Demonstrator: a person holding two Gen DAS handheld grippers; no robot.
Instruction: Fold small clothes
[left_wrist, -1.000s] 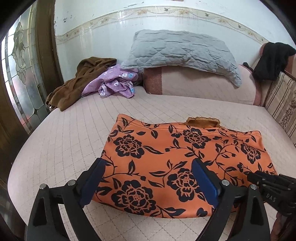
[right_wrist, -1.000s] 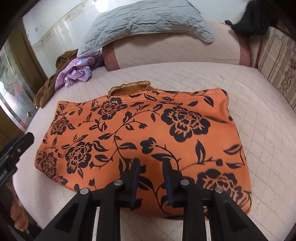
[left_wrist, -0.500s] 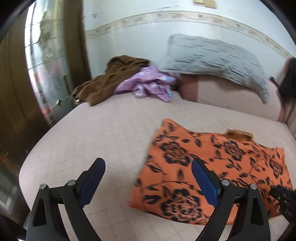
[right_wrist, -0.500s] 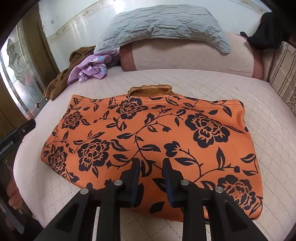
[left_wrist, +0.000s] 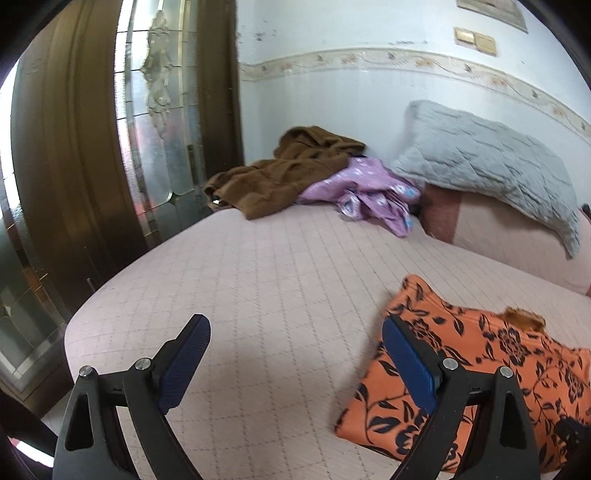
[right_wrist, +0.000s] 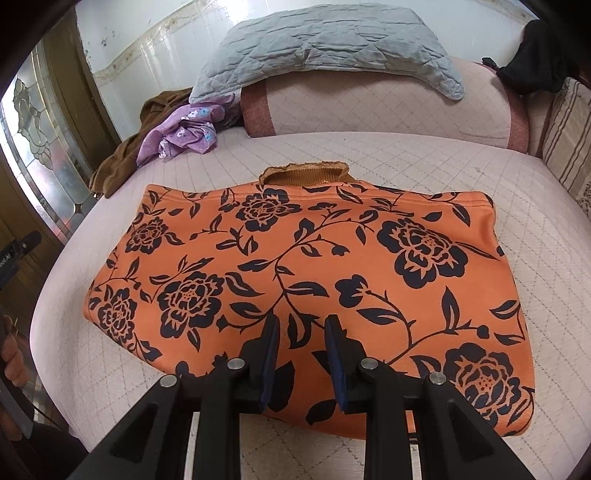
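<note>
Orange floral garment (right_wrist: 303, 280) — beneath right hand-held gripper (right_wrist: 301, 354)

— What is the orange garment (right_wrist: 303, 273) made of?
— Smooth matt cloth printed with dark flowers, with a ribbed brownish collar (right_wrist: 306, 175) at its far edge.
— And the bed cover (left_wrist: 258, 280)?
— Pale pink quilted cloth, stitched in a diamond grid, matt.
— The grippers?
— The left gripper (left_wrist: 295, 354) and right gripper (right_wrist: 301, 350) are matt black plastic with shiny metal rivets; the finger pads (left_wrist: 184, 363) are blue and finely ribbed, rubbery-looking.
— Further back?
— A grey pillow (left_wrist: 491, 162) in puckered quilted cloth, a coarse brown garment (left_wrist: 284, 173), a thin purple flowered one (left_wrist: 373, 192). The door (left_wrist: 92, 147) is glossy dark wood with textured glass panes.
</note>
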